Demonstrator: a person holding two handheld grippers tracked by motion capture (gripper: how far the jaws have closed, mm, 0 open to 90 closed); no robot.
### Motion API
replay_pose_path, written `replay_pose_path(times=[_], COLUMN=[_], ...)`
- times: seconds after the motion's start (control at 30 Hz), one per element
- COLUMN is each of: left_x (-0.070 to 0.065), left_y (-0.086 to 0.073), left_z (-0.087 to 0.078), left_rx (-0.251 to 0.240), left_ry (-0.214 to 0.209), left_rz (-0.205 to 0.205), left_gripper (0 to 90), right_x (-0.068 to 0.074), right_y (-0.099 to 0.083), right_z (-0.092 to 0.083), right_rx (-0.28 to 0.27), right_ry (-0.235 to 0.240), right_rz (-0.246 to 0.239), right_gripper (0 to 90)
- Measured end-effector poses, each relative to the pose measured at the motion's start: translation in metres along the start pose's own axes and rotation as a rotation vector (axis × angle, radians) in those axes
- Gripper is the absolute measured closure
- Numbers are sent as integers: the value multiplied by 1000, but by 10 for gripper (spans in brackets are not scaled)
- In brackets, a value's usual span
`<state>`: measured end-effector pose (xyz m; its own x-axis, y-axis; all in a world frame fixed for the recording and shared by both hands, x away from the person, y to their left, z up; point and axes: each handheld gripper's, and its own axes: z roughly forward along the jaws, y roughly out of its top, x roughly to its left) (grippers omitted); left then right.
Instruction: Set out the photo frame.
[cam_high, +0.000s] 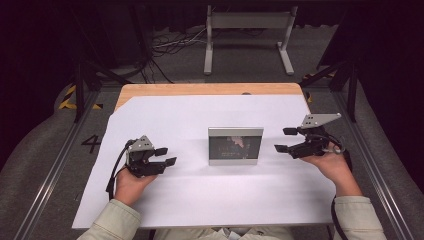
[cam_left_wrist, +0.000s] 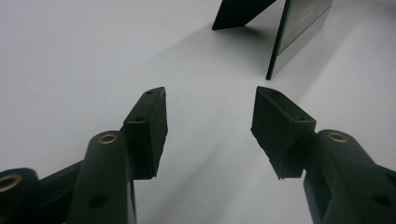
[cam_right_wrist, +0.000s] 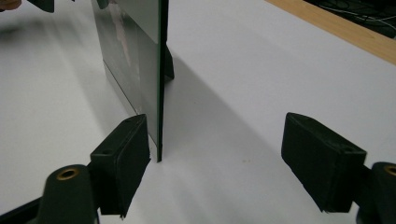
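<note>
White sheeting (cam_high: 200, 200) covers the wooden table; we note a picture frame (cam_high: 235, 145) standing upright near the surface's centre, propped on a rear stand. We judge it stiff, light, glass-fronted, so fragile and easily tipped; best gripped by its side edges. Left gripper (cam_high: 167, 156) and right gripper (cam_high: 286, 139) flank it, both spread and empty; the right gripper's jaws straddle the frame's edge.

Bright, even light on white table (cam_high: 200, 200); soft shadows, dark surroundings.
</note>
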<state>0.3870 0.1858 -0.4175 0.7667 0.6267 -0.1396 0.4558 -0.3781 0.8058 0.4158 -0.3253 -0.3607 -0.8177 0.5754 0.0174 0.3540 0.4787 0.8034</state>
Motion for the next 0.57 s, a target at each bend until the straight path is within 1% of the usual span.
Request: replay_pose_path(times=[0.07,0.1,0.13,0.23,0.3,0.37,0.47,0.5,0.53,0.57], left_x=[0,0,-1,-1,-1,0,2,2,3,4], left_y=[0,0,0,1,1,0,0,0,0,0], left_z=[0,0,1,1,0,-1,-1,0,0,1], left_rx=[0,0,1,-1,-7,-5,1,9,21,29], left_ry=[-1,1,-1,-6,-8,-9,6,21,35,40], left_rz=[3,9,2,4,-1,-18,-29,-30,-40,-46], left_gripper=[459,457,455,444,440,437,434,434,431,426], right_x=[0,0,0,1,1,1,0,0,0,0], right_y=[-2,-3,-4,-7,-8,-11,-13,-13,-13,-13], right_z=[2,4,7,10,11,11,10,10,9,9], right_rx=[3,16,32,30,40,42,36,31,24,18], right_ry=[2,2,1,7,5,7,3,2,2,1], right_rz=[5,5,0,12,11,20,35,41,49,55], right_gripper=[236,230,227,225,223,219,218,218,217,216])
